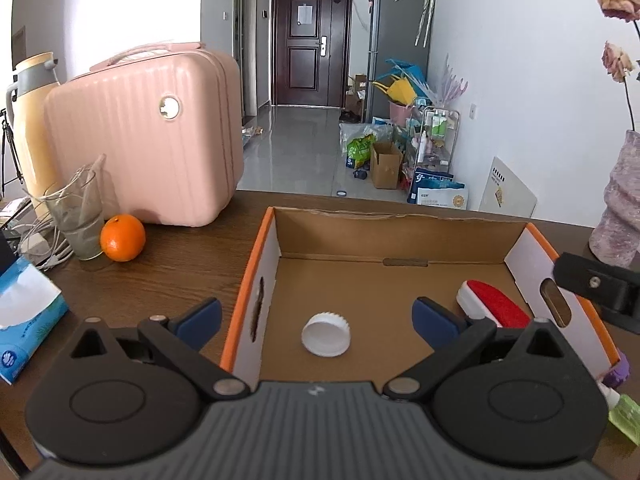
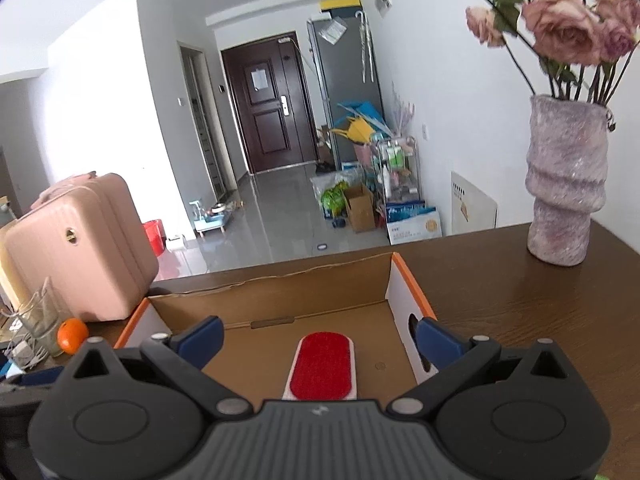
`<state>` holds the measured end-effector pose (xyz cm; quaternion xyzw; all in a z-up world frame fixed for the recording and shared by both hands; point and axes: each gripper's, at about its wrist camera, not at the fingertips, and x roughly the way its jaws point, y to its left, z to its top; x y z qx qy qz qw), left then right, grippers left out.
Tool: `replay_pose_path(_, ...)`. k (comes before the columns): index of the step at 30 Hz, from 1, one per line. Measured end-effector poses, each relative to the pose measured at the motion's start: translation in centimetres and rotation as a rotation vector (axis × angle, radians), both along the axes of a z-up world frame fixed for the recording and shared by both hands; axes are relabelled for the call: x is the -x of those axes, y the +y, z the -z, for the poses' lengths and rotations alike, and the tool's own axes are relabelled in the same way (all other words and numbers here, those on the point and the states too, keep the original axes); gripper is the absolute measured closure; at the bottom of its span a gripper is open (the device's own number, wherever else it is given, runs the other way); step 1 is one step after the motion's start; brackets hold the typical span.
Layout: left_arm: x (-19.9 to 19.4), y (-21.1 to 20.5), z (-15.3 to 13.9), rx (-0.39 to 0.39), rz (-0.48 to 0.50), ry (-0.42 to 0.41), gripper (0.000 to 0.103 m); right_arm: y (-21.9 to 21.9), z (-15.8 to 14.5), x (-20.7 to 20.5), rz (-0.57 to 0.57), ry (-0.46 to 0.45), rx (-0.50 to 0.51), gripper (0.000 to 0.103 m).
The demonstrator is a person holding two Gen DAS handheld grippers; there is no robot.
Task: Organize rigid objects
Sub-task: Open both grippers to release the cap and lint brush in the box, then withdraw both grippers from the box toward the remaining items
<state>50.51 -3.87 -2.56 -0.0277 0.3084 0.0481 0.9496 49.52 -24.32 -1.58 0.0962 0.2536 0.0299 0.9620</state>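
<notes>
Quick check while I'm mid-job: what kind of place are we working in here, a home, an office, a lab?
Most likely a lived-in flat. The wooden table looks down a tiled hallway to a dark front door, a fridge stands beside it, and household things sit around: a pink suitcase and a vase of dried roses.

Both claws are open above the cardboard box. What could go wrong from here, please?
1. The right claw hangs close to the box wall; a sideways move might knock the box.
2. The vase of flowers stands nearby on that side and looks top-heavy.
3. The white cap lies loose and could roll.
</notes>
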Motion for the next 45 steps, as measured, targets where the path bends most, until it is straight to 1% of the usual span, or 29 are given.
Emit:
replay_pose_path(5,2.3,1.1,-0.3,0.010,-0.003,-0.022,0.000,-0.2,-0.4,3.0,-0.007,-0.039,0.005,0.000)
replay_pose_path(12,6.7,2.6,-1.0,0.030,0.009,-0.094,0.000,-0.2,-1.0,7.7,-0.013,-0.096,0.009,0.000)
replay_pose_path(20,12.2,4.3,-2.0,0.031,0.005,-0.149,0.000,0.4,-1.0,12.9,-0.010,-0.119,0.027,0.000)
replay_pose_path(23,14.3,4.7,-2.2,0.028,0.005,-0.159,0.000,0.7,-0.6,15.1,-0.020,-0.111,0.043,0.000)
replay_pose_path(30,18.8,5.8,-1.8,0.004,0.015,-0.166,0.000,1.8,0.7,19.4,-0.049,-0.086,0.086,0.000)
replay_pose_path(36,22.0,6.8,-0.8,-0.016,0.019,-0.160,0.000,2.3,1.5,22.4,-0.068,-0.070,0.109,0.000)
replay_pose_path(45,24.5,8.5,1.4,-0.043,0.027,-0.114,0.000,3.4,2.8,25.6,-0.098,-0.062,0.137,0.000)
